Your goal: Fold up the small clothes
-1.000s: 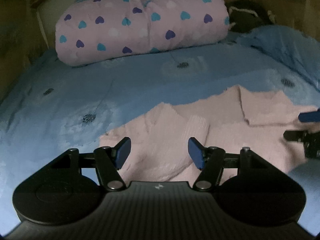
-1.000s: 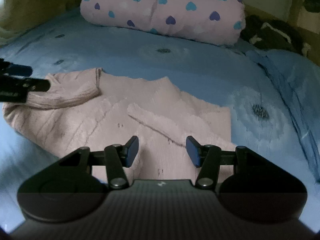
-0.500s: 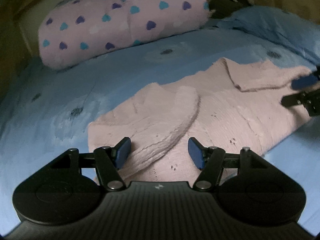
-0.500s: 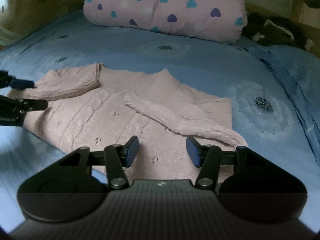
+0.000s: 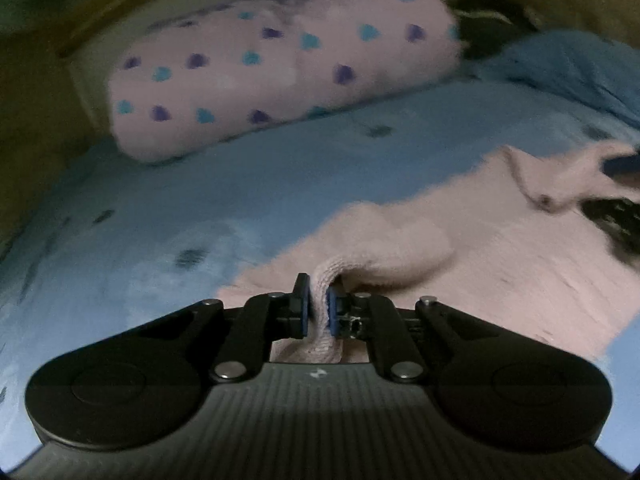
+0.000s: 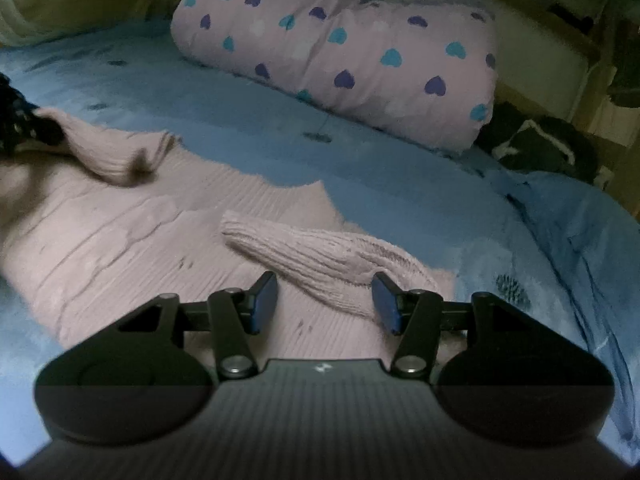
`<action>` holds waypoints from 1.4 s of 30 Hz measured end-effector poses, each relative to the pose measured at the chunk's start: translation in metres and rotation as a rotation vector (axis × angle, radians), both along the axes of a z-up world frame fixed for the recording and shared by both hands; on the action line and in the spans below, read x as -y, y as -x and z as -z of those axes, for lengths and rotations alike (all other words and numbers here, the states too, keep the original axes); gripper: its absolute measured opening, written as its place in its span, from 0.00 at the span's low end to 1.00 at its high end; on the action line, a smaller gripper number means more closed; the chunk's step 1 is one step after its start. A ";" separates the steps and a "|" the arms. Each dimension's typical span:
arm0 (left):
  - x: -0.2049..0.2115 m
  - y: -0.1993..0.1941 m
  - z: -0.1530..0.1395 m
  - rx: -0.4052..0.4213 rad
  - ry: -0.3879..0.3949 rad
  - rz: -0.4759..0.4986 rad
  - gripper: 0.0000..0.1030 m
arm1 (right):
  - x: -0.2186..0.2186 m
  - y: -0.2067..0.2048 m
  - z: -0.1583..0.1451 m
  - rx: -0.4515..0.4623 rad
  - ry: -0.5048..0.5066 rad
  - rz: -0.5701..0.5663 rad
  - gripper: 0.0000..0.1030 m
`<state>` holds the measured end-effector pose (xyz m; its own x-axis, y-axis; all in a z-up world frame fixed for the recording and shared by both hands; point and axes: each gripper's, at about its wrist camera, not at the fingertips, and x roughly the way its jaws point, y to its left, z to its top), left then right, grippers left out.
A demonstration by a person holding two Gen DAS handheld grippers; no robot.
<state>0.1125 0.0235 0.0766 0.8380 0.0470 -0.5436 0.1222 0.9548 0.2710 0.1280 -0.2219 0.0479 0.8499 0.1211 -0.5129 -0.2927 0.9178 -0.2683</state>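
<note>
A small pink knit sweater lies on the blue bedsheet, both sleeves folded across its body. My left gripper is shut on a fold of the sweater's left edge, pinching the knit between its blue pads. In the right wrist view the sweater fills the lower left, with one folded sleeve lying just ahead of my right gripper, which is open and empty over it. The other sleeve is lifted near the left gripper's dark body at the left edge.
A pink pillow with blue and purple hearts lies at the head of the bed. A dark garment and a rumpled blue blanket sit at the right. The blue flowered sheet surrounds the sweater.
My left gripper has closed on the sweater's edge; it was open before. The right gripper has moved closer to the folded sleeve and stays open.
</note>
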 end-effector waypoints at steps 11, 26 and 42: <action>-0.065 -0.044 0.013 -0.053 0.136 -0.272 0.12 | 0.051 -0.035 0.005 -0.073 -0.271 0.240 0.53; -0.069 -0.043 0.029 -0.056 0.103 -0.288 0.16 | 0.084 -0.036 -0.009 0.038 -0.324 0.504 0.53; -0.068 -0.006 -0.008 -0.141 0.141 -0.228 0.22 | 0.097 -0.055 0.009 -0.119 -0.567 0.336 0.53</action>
<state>0.1185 0.0914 0.0846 0.7306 0.1413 -0.6681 -0.0732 0.9889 0.1291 0.1829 -0.3190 0.0386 0.8302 0.1378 -0.5401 0.0363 0.9536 0.2990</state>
